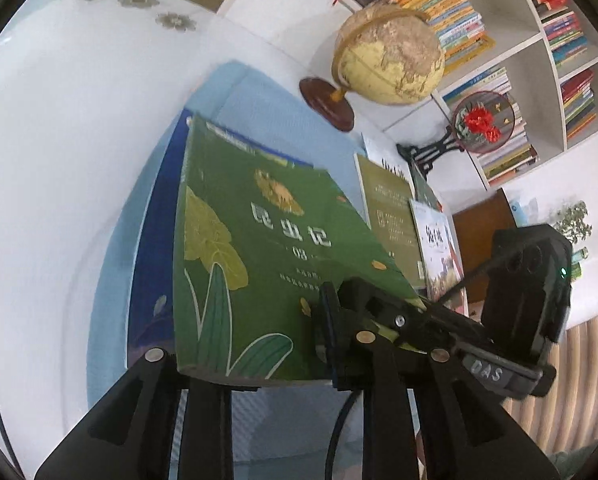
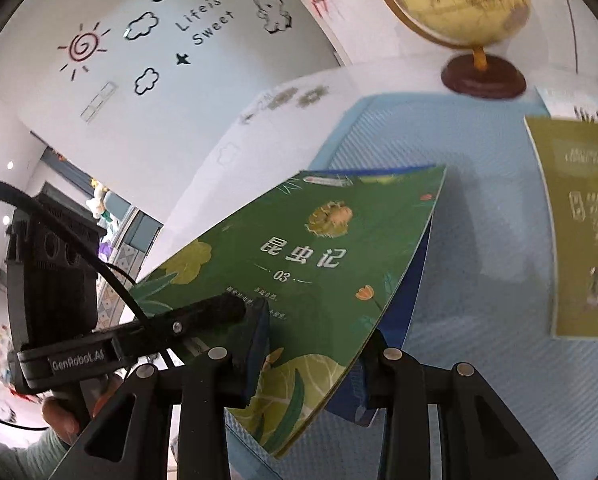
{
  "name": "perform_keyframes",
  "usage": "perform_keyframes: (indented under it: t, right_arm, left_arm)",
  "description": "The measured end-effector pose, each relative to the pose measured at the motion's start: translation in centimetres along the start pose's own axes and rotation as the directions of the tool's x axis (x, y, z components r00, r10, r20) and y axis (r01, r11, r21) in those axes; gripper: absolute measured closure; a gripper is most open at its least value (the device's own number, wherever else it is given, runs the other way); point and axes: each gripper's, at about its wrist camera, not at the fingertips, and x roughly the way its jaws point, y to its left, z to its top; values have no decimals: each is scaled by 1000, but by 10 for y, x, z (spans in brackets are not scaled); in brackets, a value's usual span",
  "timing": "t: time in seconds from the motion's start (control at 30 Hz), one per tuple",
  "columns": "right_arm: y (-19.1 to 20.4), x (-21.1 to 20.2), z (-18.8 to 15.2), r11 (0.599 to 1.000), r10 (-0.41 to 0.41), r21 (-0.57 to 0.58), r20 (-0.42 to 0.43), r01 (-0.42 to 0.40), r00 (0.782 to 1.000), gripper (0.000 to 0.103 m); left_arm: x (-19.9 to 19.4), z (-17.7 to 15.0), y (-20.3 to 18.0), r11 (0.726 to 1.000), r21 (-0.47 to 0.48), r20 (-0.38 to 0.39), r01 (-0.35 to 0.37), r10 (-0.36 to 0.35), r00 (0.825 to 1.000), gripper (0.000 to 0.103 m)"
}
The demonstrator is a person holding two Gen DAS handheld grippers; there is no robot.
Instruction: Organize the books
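Observation:
A green book (image 1: 259,220) with leaf artwork lies on top of a blue book (image 1: 151,240), and both hang tilted above a light-blue mat (image 1: 259,92). My left gripper (image 1: 251,340) is shut on the pair at their near edge. One pad presses the green cover; the other finger is hidden behind the blue book. My right gripper (image 2: 317,336) is shut on the same green book (image 2: 319,248) and blue book (image 2: 411,292) from the other side. Each view shows the other gripper clamped on the green cover: right gripper (image 1: 379,304), left gripper (image 2: 235,308).
An olive book (image 2: 579,220) lies on the mat (image 2: 479,200) to the right, with another book (image 1: 439,248) beside it. A globe (image 1: 391,56) stands behind on the white table. A bookshelf (image 1: 539,60) and a round flower ornament (image 1: 481,122) are at the back right.

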Motion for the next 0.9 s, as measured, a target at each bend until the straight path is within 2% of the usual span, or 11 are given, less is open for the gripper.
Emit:
perform_keyframes:
  t: [0.13, 0.43, 0.53, 0.63, 0.73, 0.8, 0.9]
  right_arm:
    - [-10, 6, -3, 999, -16, 31, -15, 17, 1000, 68]
    - [-33, 27, -10, 994, -58, 89, -50, 62, 997, 68]
    - [-36, 30, -10, 993, -61, 102, -45, 65, 997, 68]
    - [-40, 27, -5, 991, -83, 104, -38, 86, 996, 68]
    - [-46, 27, -2, 988, -101, 116, -39, 104, 994, 68]
    - [-49, 28, -5, 986, -102, 129, -47, 108, 994, 68]
    - [-52, 24, -10, 986, -98, 130, -39, 103, 994, 68]
  left_arm:
    - [8, -9, 10, 1000, -14, -52, 4, -4, 999, 75]
    - [22, -31, 46, 991, -127, -164, -49, 28, 986, 76]
    - [24, -32, 46, 987, -151, -173, -46, 19, 985, 77]
    - [31, -24, 40, 990, -130, -181, -63, 38, 983, 77]
    - [36, -19, 33, 992, -87, -202, -88, 69, 977, 72]
    - [37, -17, 28, 992, -39, -241, -118, 105, 965, 71]
    - [28, -17, 27, 978, -2, -274, -208, 199, 941, 69]
